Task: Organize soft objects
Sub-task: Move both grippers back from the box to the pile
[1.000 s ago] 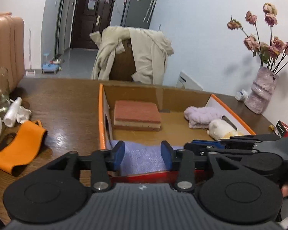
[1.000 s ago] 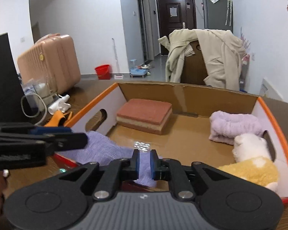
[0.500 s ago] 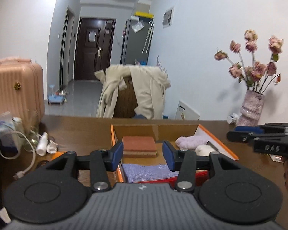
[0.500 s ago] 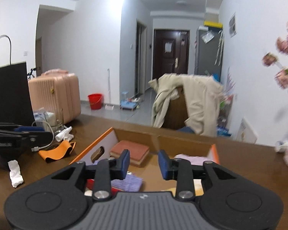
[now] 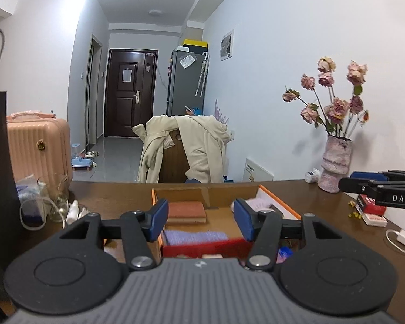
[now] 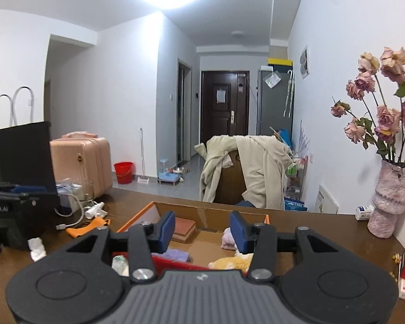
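Observation:
An open cardboard box (image 5: 279,205) (image 6: 137,216) with orange rims sits on the wooden table. Inside lie a red-brown sponge (image 5: 186,212) (image 6: 185,228), a purple cloth (image 5: 195,236) (image 6: 176,255), a pale lilac towel (image 5: 259,203) (image 6: 228,240) and a yellow-white plush toy (image 6: 229,263). My left gripper (image 5: 199,221) is open and empty, raised in front of the box. My right gripper (image 6: 202,230) is open and empty, also raised before the box; it shows at the right edge of the left wrist view (image 5: 378,189).
An orange band (image 6: 81,229), white bottle (image 6: 94,210), cables and a crumpled tissue (image 6: 37,247) lie on the table at left by a black bag (image 6: 19,162). A vase of dried roses (image 5: 336,162) and a red box (image 5: 371,210) stand at right. A coat-draped chair (image 5: 183,151) stands behind the table.
The right gripper opened and let go of the purple cloth, which now lies in the box. Both grippers pulled back and up away from the box.

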A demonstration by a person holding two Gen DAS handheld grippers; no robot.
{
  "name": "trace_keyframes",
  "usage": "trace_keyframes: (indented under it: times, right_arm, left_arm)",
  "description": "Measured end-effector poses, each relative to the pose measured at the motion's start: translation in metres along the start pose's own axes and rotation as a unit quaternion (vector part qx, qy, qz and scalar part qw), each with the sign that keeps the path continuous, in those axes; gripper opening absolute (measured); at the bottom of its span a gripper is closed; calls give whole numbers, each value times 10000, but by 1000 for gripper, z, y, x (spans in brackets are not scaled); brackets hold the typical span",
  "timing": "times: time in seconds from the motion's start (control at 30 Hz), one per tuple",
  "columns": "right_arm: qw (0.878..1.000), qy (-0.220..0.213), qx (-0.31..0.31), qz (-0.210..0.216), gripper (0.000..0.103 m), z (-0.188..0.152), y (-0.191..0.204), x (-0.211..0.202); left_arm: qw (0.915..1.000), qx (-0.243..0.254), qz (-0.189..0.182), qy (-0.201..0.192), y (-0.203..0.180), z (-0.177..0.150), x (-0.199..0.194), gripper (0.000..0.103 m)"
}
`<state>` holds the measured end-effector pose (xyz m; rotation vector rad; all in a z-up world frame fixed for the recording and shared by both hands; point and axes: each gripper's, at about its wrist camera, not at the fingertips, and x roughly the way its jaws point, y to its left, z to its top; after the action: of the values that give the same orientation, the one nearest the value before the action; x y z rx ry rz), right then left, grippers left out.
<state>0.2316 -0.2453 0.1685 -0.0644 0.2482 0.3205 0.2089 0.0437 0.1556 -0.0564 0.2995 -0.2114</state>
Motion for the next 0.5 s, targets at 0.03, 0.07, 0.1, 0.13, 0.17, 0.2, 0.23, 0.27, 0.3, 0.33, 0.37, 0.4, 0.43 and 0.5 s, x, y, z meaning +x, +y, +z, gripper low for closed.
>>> trace_keyframes:
  times: [0.03, 0.07, 0.1, 0.13, 0.17, 0.2, 0.23, 0.27, 0.3, 0.33, 0.37, 0.4, 0.43, 0.5]
  right_arm:
    - [10000, -11, -21, 14, 44, -6, 4, -7]
    - [10000, -28, -30, 7, 45, -11, 9, -14]
    - [10000, -55, -74, 18, 46, -17, 14, -22]
    - [9999, -86, -104, 20, 49, -23, 20, -29]
    - [9998, -119, -126, 16, 50, -29, 25, -36]
    - [9997, -166, -187, 15, 54, -35, 32, -45]
    - [9995, -213, -243, 19, 57, -41, 38, -53]
    - [9992, -250, -305, 50, 58, -47, 44, -61]
    - [9990, -270, -348, 109, 59, -53, 49, -68]
    - [9990, -271, -316, 146, 60, -59, 54, -75]
    - [9989, -273, -319, 194, 61, -65, 59, -81]
    - [9986, -289, -365, 248, 65, -71, 63, -87]
    - [9985, -304, -374, 256, 70, -77, 68, -92]
    - [9986, -306, -326, 272, 74, -90, 76, -101]
  left_arm:
    - [10000, 33, 4, 2, -2, -7, -8, 56]
    - [10000, 68, 28, -22, -5, -13, -16, 59]
    - [9999, 117, 51, -65, -7, -18, -24, 62]
    - [9997, 168, 100, -127, -9, -24, -34, 63]
    - [9995, 209, 144, -182, -10, -30, -43, 66]
    - [9993, 248, 153, -244, -12, -35, -52, 70]
    - [9990, 279, 147, -311, -12, -42, -63, 73]
    - [9988, 324, 133, -345, -12, -47, -71, 80]
    - [9983, 420, 114, -376, -13, -53, -79, 83]
    - [9977, 505, 120, -425, -14, -59, -87, 83]
    - [9973, 565, 130, -454, -14, -67, -96, 85]
    - [9974, 557, 143, -429, -13, -72, -101, 86]
    - [9979, 509, 163, -376, -11, -78, -105, 86]
    - [9988, 327, 230, -288, -6, -88, -114, 87]
